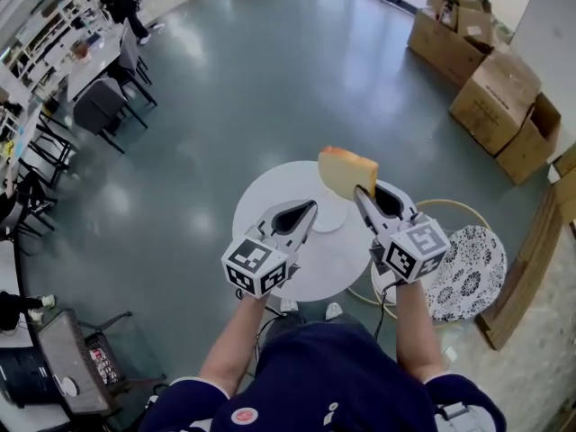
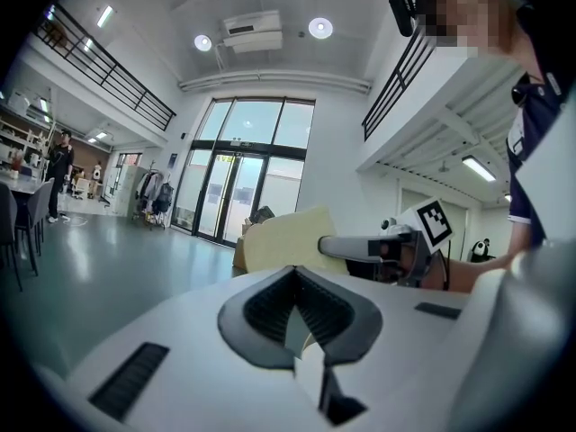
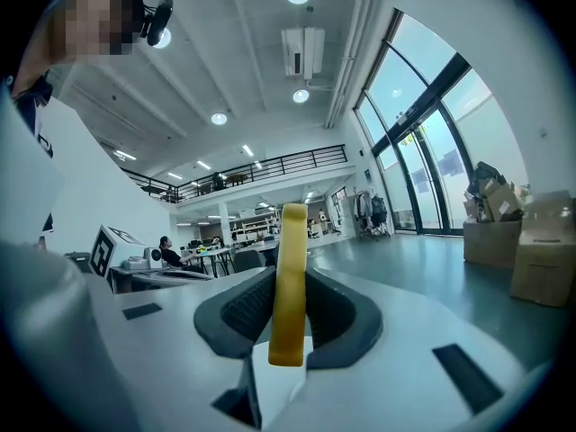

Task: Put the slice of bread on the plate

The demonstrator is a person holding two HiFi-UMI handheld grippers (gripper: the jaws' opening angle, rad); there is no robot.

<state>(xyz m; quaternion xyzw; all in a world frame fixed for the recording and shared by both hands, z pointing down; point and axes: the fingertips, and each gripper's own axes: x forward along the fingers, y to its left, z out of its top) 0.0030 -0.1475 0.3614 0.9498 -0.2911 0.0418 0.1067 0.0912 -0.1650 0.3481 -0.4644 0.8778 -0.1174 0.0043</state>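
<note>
My right gripper is shut on a slice of bread, pale with a golden crust, held upright on edge above the far side of a round white table. In the right gripper view the bread stands clamped between the dark pads. A small white plate lies on the table just below and to the near left of the slice. My left gripper hovers beside the plate's left rim, shut with nothing in it. In the left gripper view, the bread and the right gripper show just past the left gripper's tips.
A patterned round stool and a ring-topped stand sit right of the table. Cardboard boxes and a wooden board line the right side. Chairs and desks stand far left; a person walks there.
</note>
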